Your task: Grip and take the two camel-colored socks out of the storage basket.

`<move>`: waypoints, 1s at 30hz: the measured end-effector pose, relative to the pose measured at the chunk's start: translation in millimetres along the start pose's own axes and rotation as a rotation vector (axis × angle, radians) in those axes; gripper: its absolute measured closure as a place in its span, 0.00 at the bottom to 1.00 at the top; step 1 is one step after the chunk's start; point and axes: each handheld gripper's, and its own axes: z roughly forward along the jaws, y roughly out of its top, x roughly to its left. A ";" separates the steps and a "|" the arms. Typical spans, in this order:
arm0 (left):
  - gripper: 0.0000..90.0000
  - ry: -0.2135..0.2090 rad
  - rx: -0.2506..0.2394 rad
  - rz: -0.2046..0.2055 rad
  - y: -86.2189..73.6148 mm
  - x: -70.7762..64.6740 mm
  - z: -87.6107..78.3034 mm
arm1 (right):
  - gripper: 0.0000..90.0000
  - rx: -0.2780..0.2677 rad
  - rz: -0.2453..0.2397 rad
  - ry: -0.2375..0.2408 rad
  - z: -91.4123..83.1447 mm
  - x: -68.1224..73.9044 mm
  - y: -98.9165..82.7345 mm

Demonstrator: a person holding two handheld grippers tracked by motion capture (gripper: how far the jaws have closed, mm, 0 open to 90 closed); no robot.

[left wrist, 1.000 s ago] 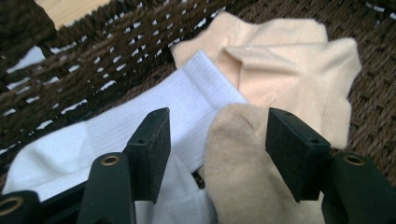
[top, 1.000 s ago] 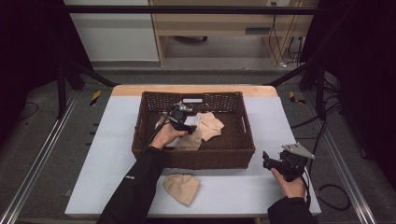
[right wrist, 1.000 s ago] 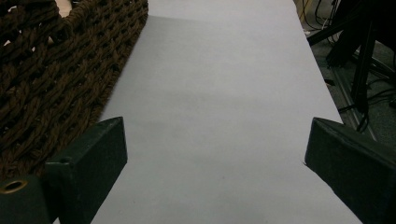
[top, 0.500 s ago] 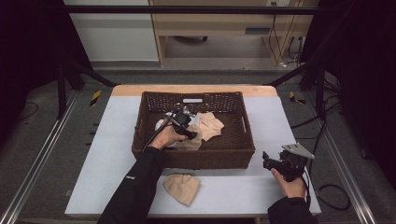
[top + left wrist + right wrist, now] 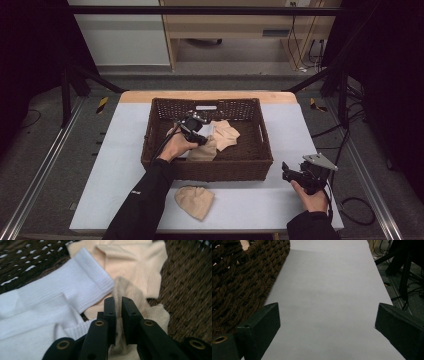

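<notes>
Looking down from the high view: a dark wicker basket [image 5: 207, 170] sits at the middle of the pale counter [image 5: 120, 150].
Left tool [image 5: 194, 131]: inside the basket, held by the left hand [image 5: 176, 146], over a heap of socks.
Basket contents: a tan sock [image 5: 204, 151] under the tool, a cream sock [image 5: 227, 134] just to its right, a white sock [image 5: 206, 128] partly hidden behind the tool.
Loose sock [image 5: 195, 201]: beige, lying on the counter in front of the basket, near its front wall but apart from it.
Right tool [image 5: 291, 172]: held by the right hand [image 5: 312, 196] above the counter's right front part, right of the basket.

Left gripper view: the left tool [image 5: 119, 305] has its jaws drawn nearly together, pinching a fold of the tan sock [image 5: 125, 287].
White sock [image 5: 50, 305]: ribbed, lying to the left, its cuff touching the tan one.
Cream sock [image 5: 132, 262]: spread out beyond, on the woven basket floor [image 5: 190, 290].

Right gripper view: the right tool [image 5: 325, 326] has its jaws spread wide with nothing between them.
Below it: bare counter [image 5: 327, 290].
Basket wall [image 5: 242, 280]: at the left edge.
</notes>
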 end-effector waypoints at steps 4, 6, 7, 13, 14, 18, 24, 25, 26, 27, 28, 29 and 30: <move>0.94 -0.002 -0.080 -0.012 2.4 -2.0 -12.2 | 0.07 -0.002 -0.004 -0.001 0.1 -0.6 -0.2; 0.94 0.001 -0.125 -0.011 4.1 -2.6 -20.6 | 0.07 0.000 -0.003 -0.001 0.1 -0.7 -0.3; 0.94 0.001 -0.125 -0.011 4.1 -2.6 -20.6 | 0.07 0.000 -0.003 -0.001 0.1 -0.7 -0.3; 0.95 0.006 -0.284 -0.010 7.6 -3.9 -55.7 | 0.07 -0.001 0.006 -0.004 -0.3 -1.3 -0.1; 0.95 0.003 -0.302 -0.009 7.4 -4.8 -61.3 | 0.07 -0.002 0.006 -0.004 -0.4 -1.4 0.0; 0.95 0.008 -0.381 -0.011 7.4 -10.2 -78.0 | 0.07 -0.007 0.006 -0.007 -0.9 -1.7 0.2; 0.95 0.044 -0.502 -0.009 9.3 -18.9 -105.9 | 0.07 -0.015 0.006 -0.009 -2.0 -2.2 0.9; 0.95 0.047 -0.525 -0.011 9.4 -20.2 -111.5 | 0.07 -0.015 0.005 -0.010 -1.9 -2.2 1.0; 0.95 0.037 -0.546 -0.018 9.5 -21.6 -116.9 | 0.07 -0.013 0.008 -0.011 -1.8 -2.0 1.0; 0.95 0.040 -0.567 -0.015 9.4 -23.2 -122.3 | 0.07 -0.012 0.007 -0.009 -1.8 -1.9 0.9; 0.95 0.042 -0.584 -0.014 9.5 -24.7 -127.4 | 0.07 -0.014 0.005 -0.009 -2.1 -1.6 0.9; 0.95 0.038 -0.602 -0.017 9.5 -26.2 -132.2 | 0.07 -0.016 0.001 -0.009 -2.2 -1.7 0.8; 0.95 0.035 -0.618 -0.018 9.1 -27.8 -137.1 | 0.07 -0.014 0.005 -0.009 -2.1 -1.6 0.9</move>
